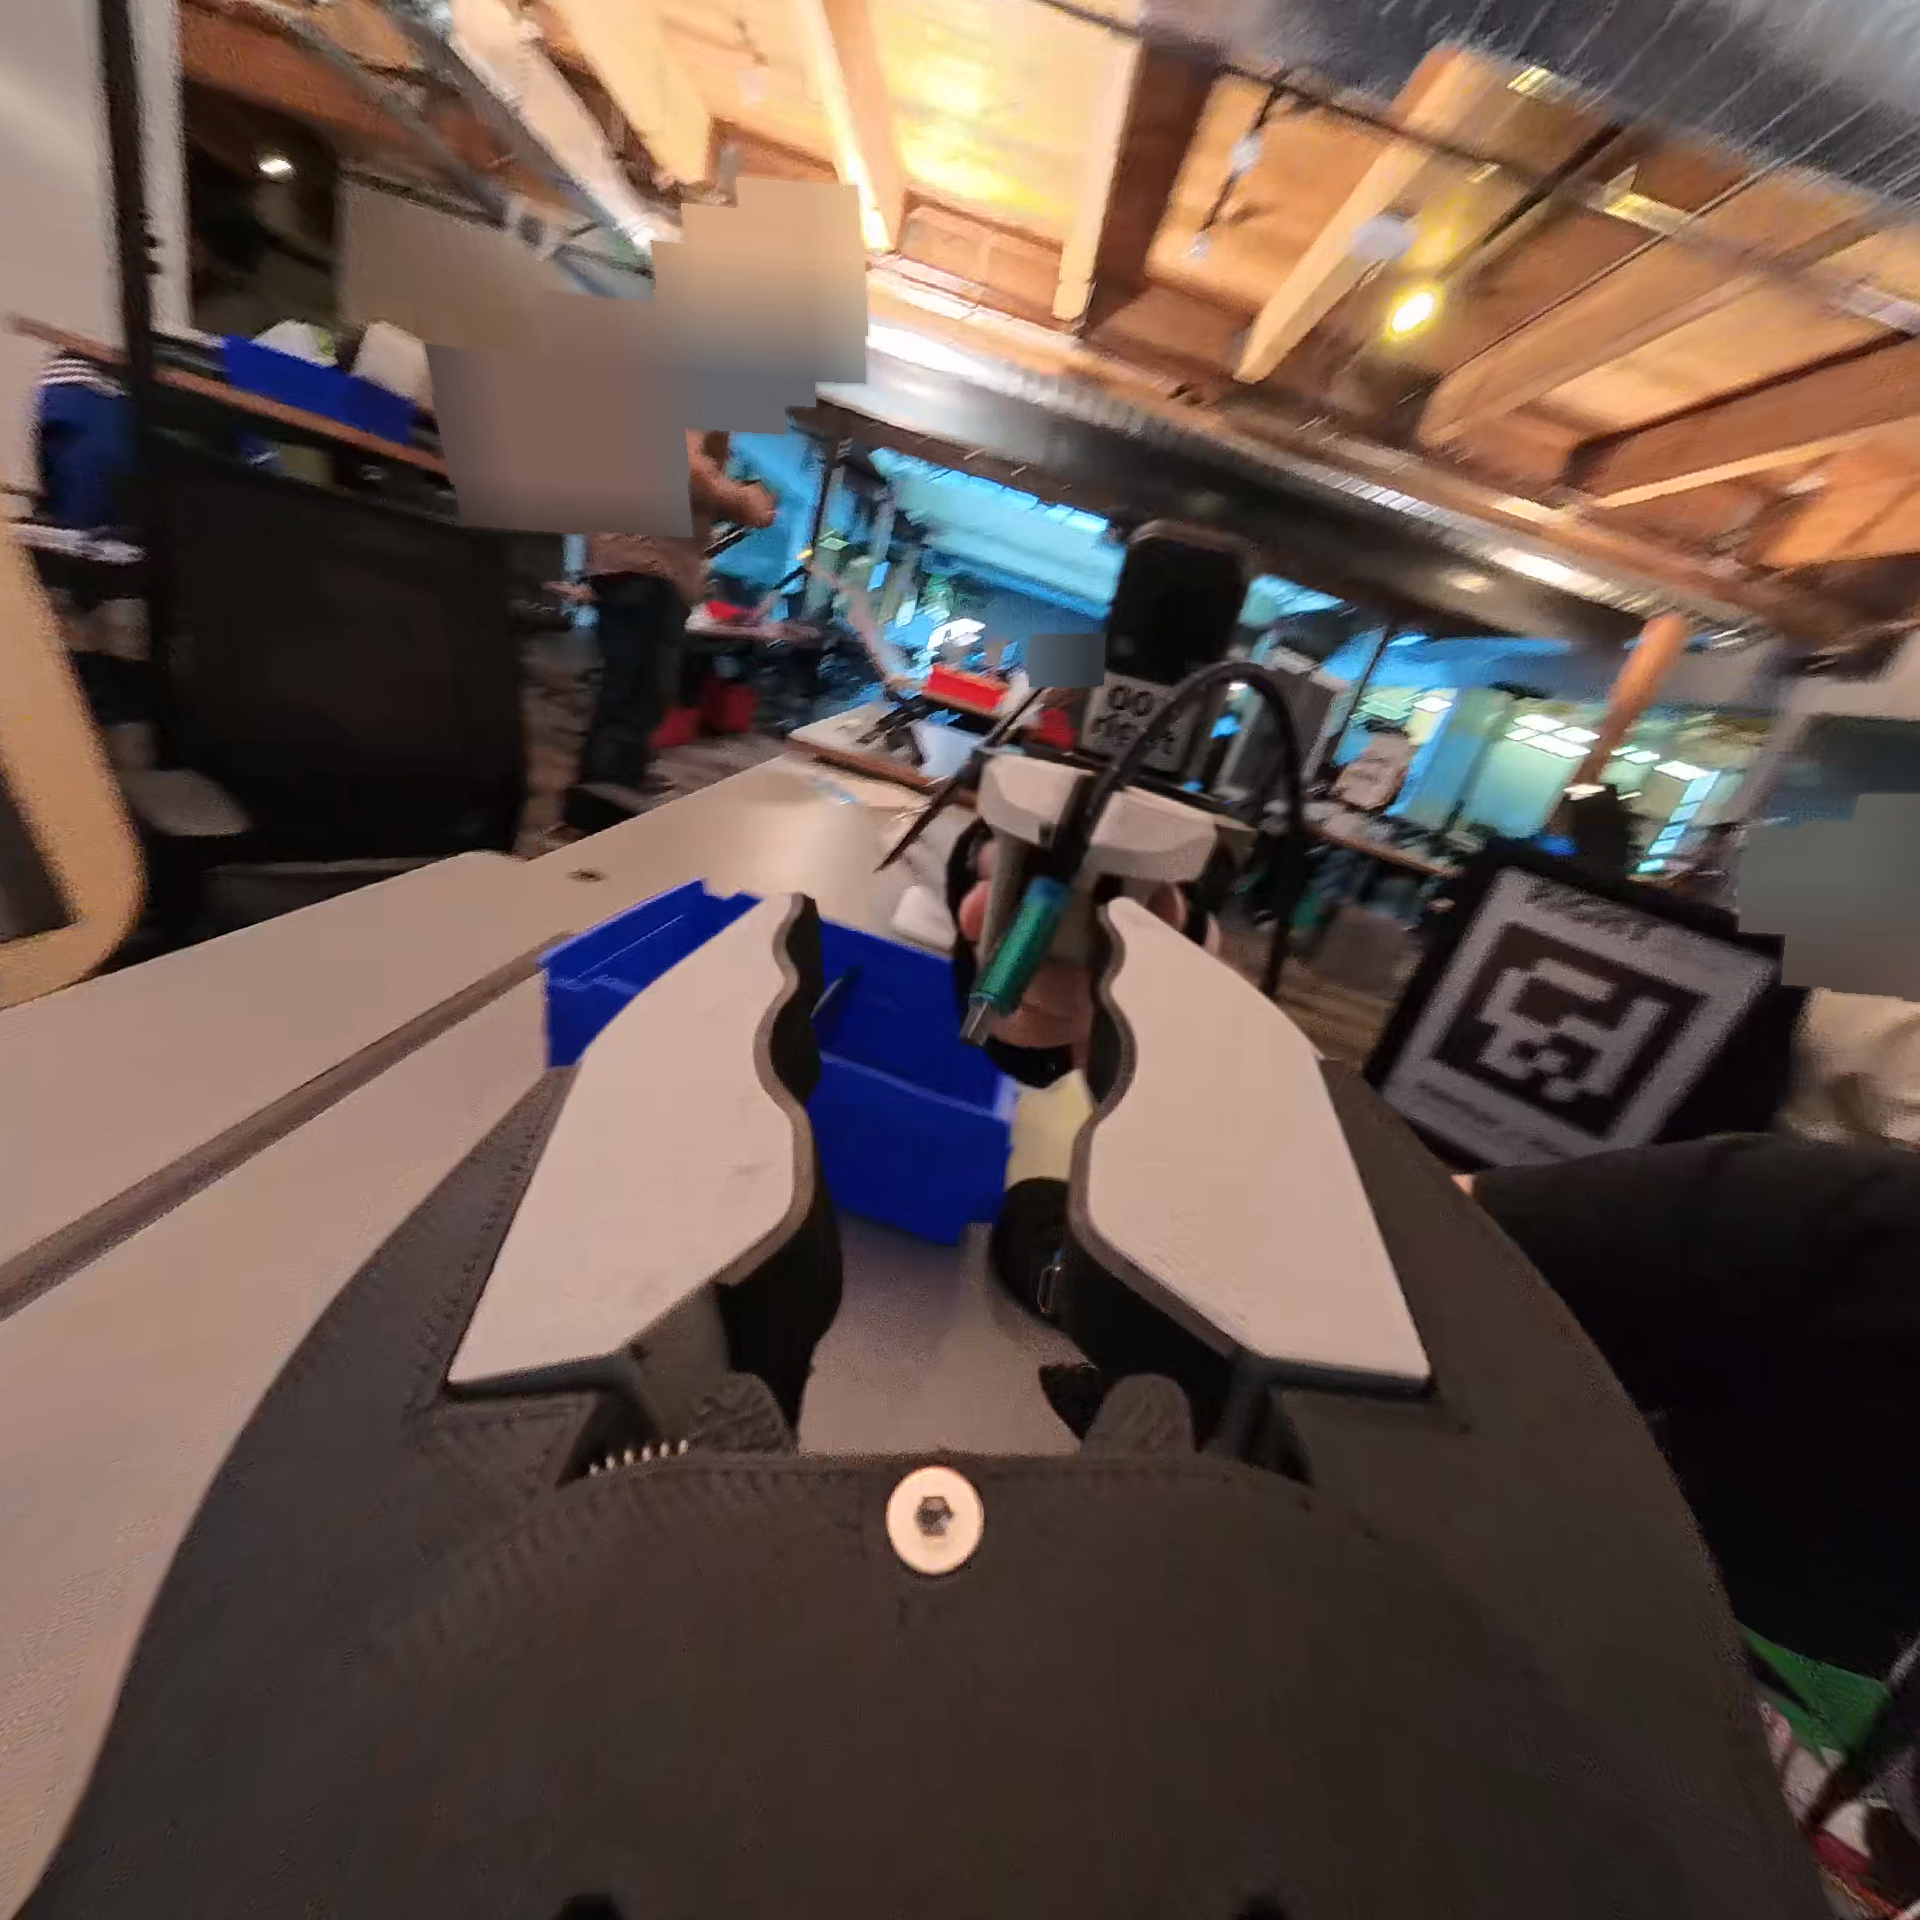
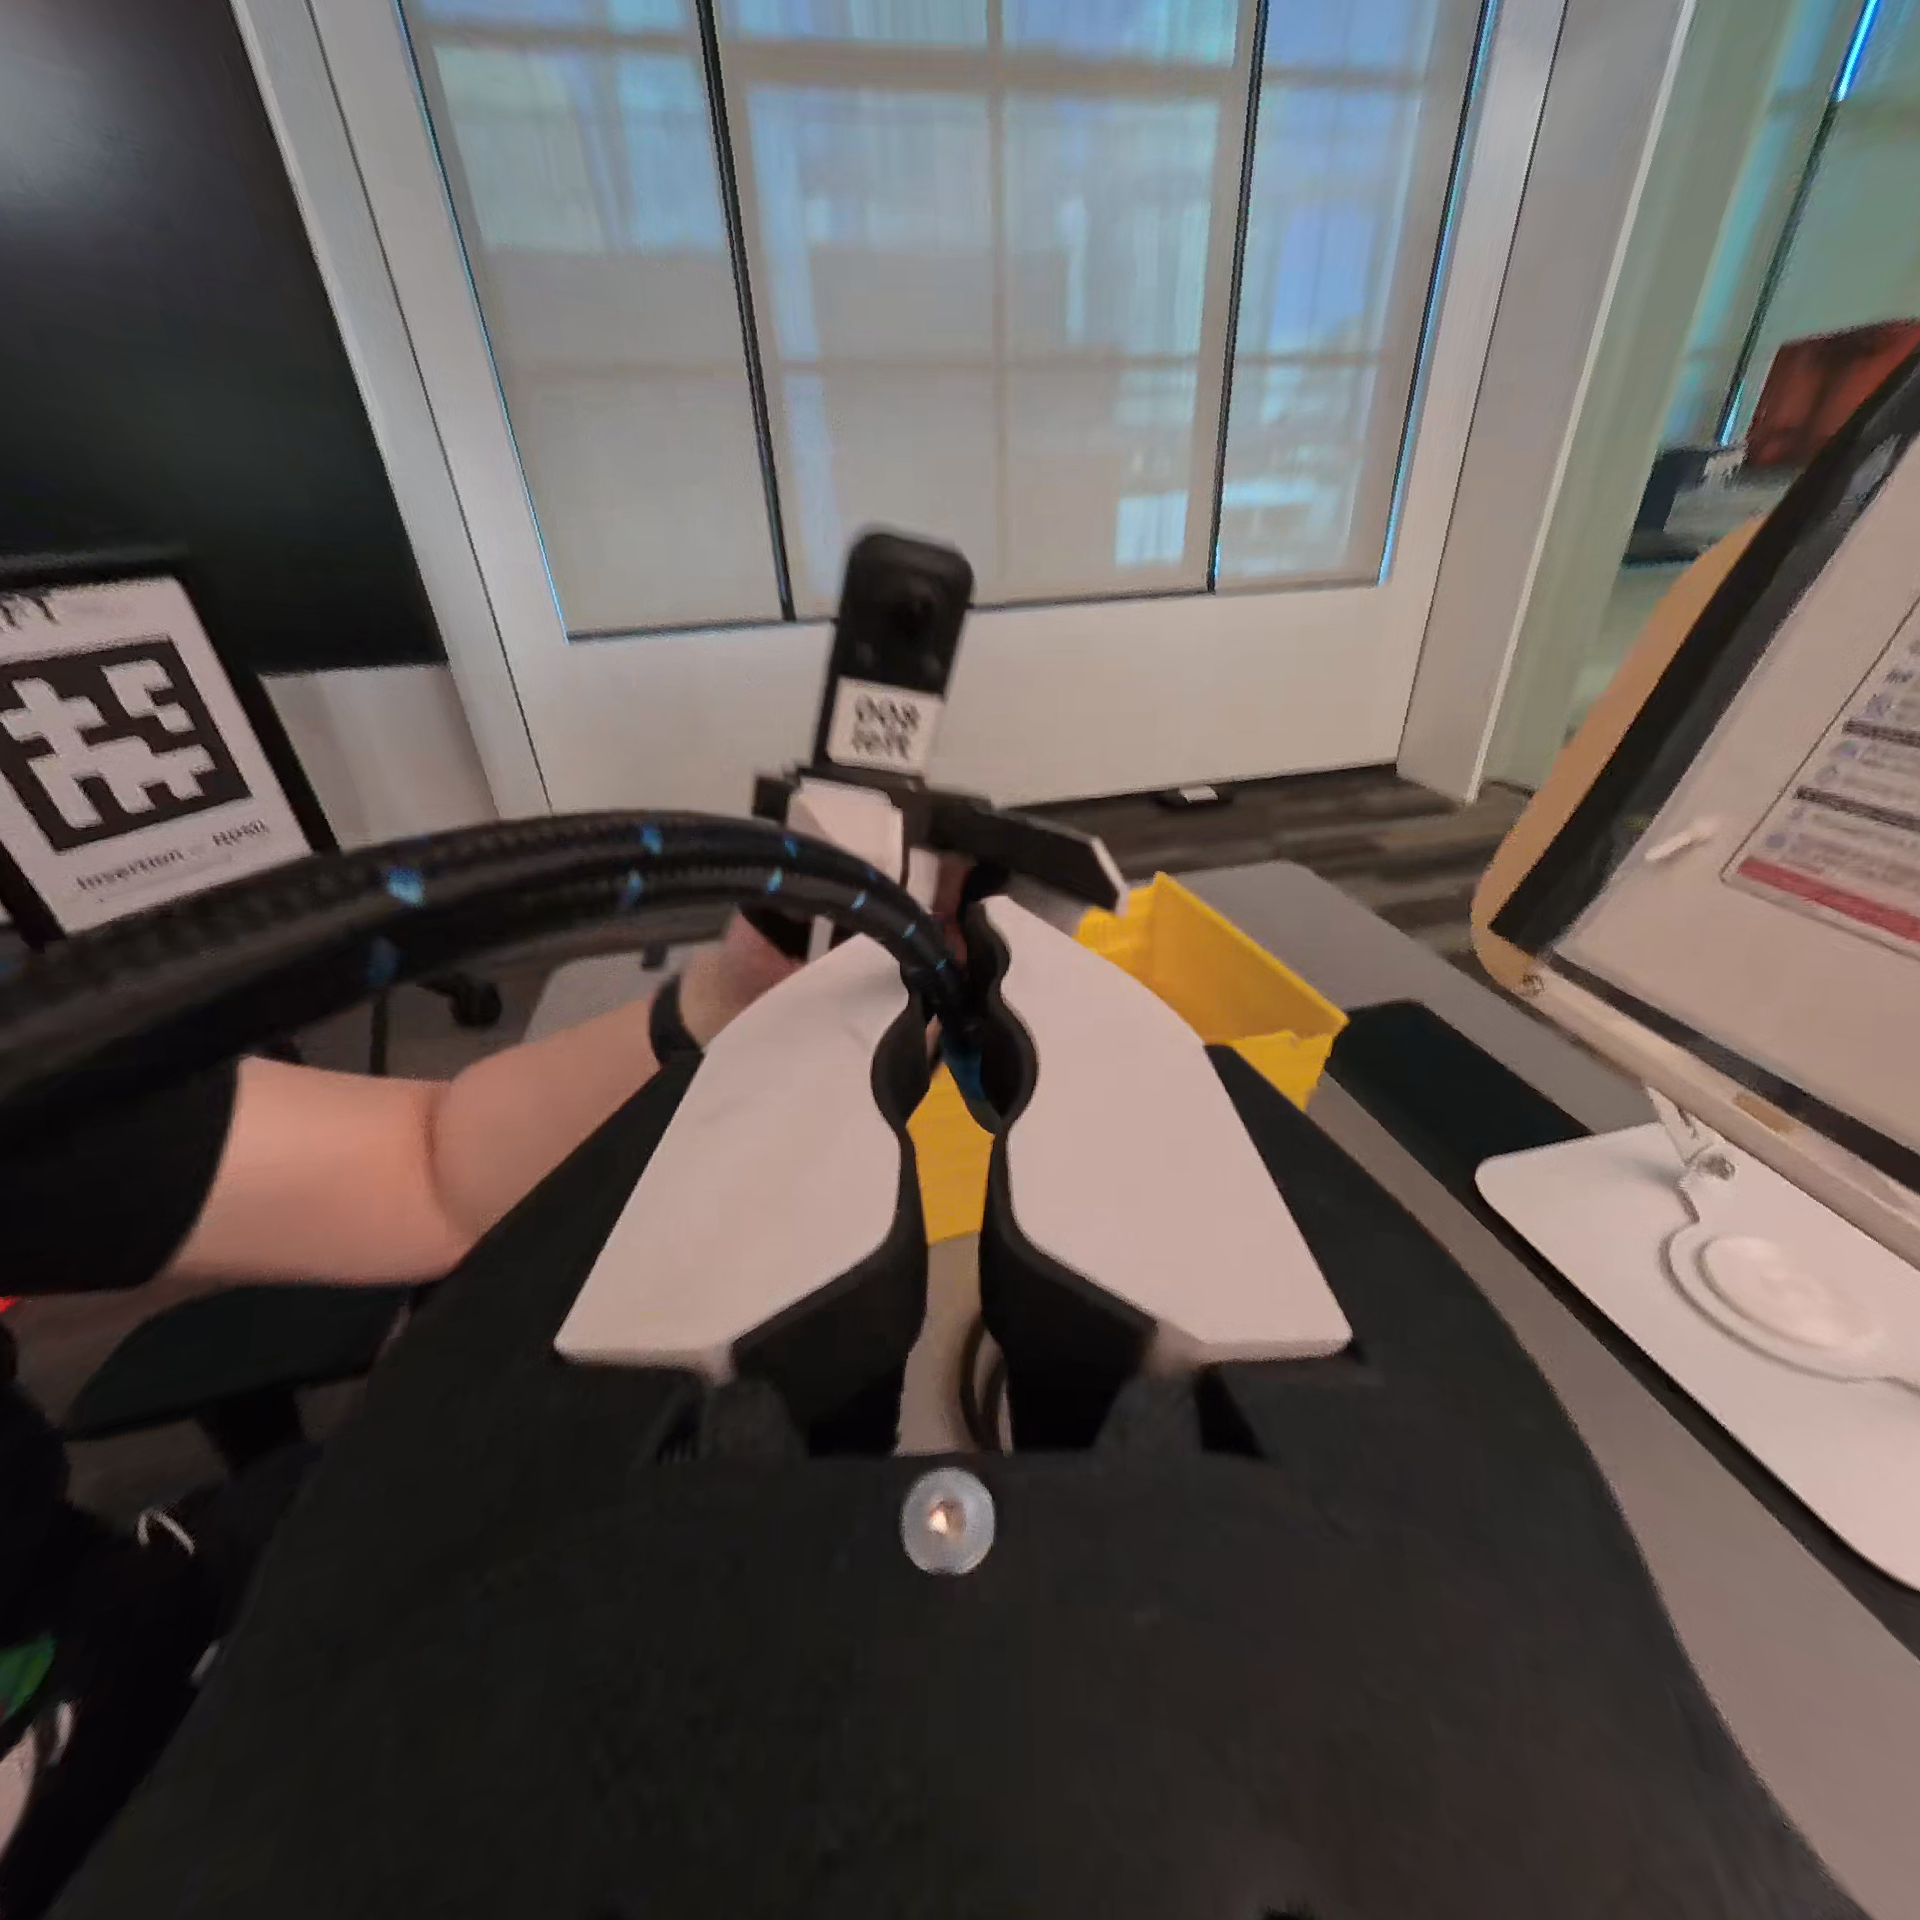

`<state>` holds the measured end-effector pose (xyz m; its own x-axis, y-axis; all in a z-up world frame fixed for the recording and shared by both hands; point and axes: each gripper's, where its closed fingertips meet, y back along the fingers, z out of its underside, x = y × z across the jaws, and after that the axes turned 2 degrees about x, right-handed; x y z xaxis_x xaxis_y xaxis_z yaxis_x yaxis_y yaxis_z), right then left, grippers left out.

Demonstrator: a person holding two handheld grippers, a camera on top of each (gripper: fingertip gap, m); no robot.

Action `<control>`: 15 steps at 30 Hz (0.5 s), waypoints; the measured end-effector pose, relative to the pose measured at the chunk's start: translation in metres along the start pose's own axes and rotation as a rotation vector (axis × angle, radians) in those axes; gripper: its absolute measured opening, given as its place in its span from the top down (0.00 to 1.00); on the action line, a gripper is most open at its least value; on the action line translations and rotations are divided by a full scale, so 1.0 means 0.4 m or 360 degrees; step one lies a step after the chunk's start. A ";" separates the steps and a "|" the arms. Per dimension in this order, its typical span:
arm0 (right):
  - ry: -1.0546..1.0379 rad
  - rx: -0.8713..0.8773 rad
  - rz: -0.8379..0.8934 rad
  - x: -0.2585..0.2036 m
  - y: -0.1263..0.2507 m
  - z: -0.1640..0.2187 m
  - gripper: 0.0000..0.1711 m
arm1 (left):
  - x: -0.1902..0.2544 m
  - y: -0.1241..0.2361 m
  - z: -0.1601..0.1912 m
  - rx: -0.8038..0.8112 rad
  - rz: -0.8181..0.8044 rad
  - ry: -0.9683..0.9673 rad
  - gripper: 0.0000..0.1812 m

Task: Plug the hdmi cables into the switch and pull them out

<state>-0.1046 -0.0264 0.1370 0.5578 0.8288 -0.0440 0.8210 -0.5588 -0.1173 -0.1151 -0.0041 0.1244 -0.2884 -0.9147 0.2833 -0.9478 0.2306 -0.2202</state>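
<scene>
Left gripper (image 1: 945,997): jaws released, wide apart, nothing between them, raised above the grey surface (image 1: 260,1049). Blue bin (image 1: 904,1122) on that surface just beyond the fingertips, seen through the gap. Farther off, facing back, the right gripper (image 1: 1081,831), held in a gloved hand (image 1: 1023,997), with a thin black cable (image 1: 1262,717) arching over it and a teal-sleeved plug (image 1: 1013,961) hanging below its front. Black-and-white marker board (image 1: 1558,1029) propped to the right; blurred workshop and wooden ceiling beams behind.

Right gripper (image 2: 951,1003): jaws clenched on the hdmi cables (image 2: 582,873), a bundle of black braided cords with blue flecks. Bundle sweeping in from the left edge, arching over the left finger and dropping into the notch between the tips; blue connector end (image 2: 966,1070) showing just below the pinch. Yellow bin (image 2: 1226,987) on the surface directly beyond the fingertips. Opposite, the left gripper (image 2: 935,831), gripped by a gloved hand (image 2: 727,977) on a bare forearm. White monitor stand (image 2: 1704,1299) and tilted screen at the right; marker board (image 2: 125,758) at the left; large windows behind. Switch not identifiable in either view.
</scene>
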 end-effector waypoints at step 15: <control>0.0432 0.0078 -0.0241 -0.068 0.039 -0.034 0.89 | 0.130 -0.067 0.044 -0.0101 0.0312 -0.0008 0.94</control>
<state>-0.1053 -0.0579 0.1497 0.4474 0.8606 0.2435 0.8940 -0.4221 -0.1505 -0.1022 -0.0638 0.1285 -0.4677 -0.8517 0.2362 -0.8803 0.4248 -0.2113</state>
